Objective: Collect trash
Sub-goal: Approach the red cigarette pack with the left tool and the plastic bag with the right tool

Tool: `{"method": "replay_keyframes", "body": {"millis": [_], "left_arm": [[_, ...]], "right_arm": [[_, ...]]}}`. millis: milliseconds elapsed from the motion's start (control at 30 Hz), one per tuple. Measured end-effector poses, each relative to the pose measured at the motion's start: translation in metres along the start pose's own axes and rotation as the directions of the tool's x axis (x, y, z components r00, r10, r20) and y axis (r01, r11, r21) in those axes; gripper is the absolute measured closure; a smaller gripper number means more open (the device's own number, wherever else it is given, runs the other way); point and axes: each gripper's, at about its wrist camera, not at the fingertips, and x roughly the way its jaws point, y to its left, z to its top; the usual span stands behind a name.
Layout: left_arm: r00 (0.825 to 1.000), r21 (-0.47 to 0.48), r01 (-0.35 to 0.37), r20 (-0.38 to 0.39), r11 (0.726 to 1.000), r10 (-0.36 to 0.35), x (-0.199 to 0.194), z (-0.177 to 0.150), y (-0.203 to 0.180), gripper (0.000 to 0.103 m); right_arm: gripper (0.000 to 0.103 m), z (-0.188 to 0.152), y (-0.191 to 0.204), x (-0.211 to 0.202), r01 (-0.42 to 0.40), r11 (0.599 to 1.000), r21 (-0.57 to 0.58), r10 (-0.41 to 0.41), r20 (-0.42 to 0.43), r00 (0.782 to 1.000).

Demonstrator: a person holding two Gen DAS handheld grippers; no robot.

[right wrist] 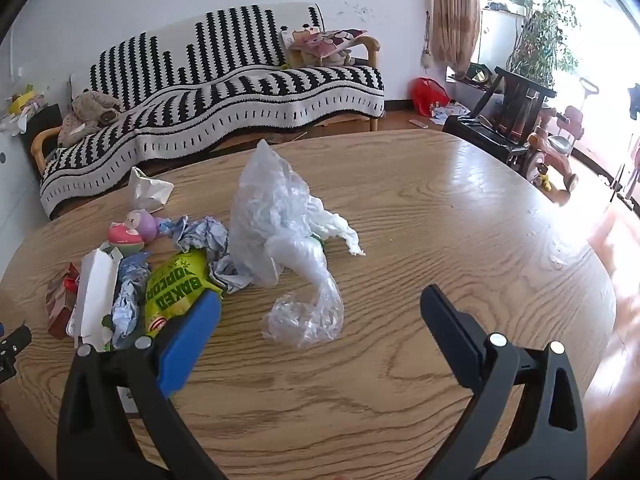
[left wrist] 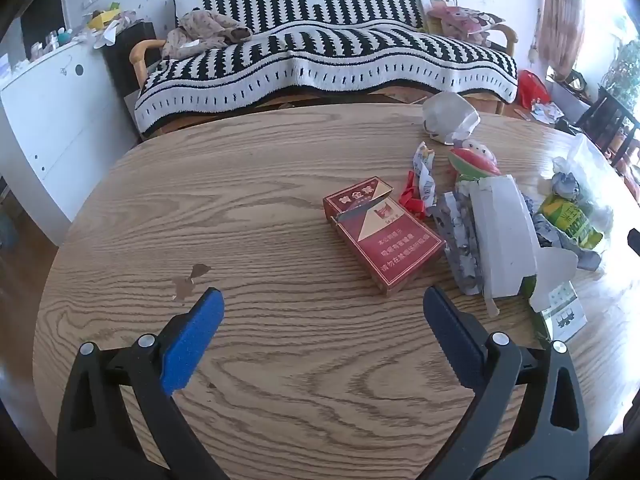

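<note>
Both grippers, left [left wrist: 323,300] and right [right wrist: 320,300], gape empty; clear plastic bag [right wrist: 280,232] lies just beyond right's fingers.

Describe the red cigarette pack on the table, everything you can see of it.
The red cigarette pack is a flat cardboard-looking box, dark red with gold Chinese characters, a thin gold border and a pale triangle on its face. Its flip lid stands ajar at the far end. It lies face up, skewed on the wooden table, at the near-left edge of the trash pile; a red scrap lies at its far corner. Neither hand-held gripper touches it.
</note>
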Motion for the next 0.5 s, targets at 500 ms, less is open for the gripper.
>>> {"method": "replay_keyframes", "body": {"millis": [500], "left_arm": [[1.000, 0.007, -0.012, 0.000, 1.000, 0.012, 0.005, -0.005, -0.003, 0.006]], "right_arm": [[0.006, 0.000, -0.002, 0.006, -0.005, 1.000, 0.013, 0.005, -0.007, 1.000]]}}
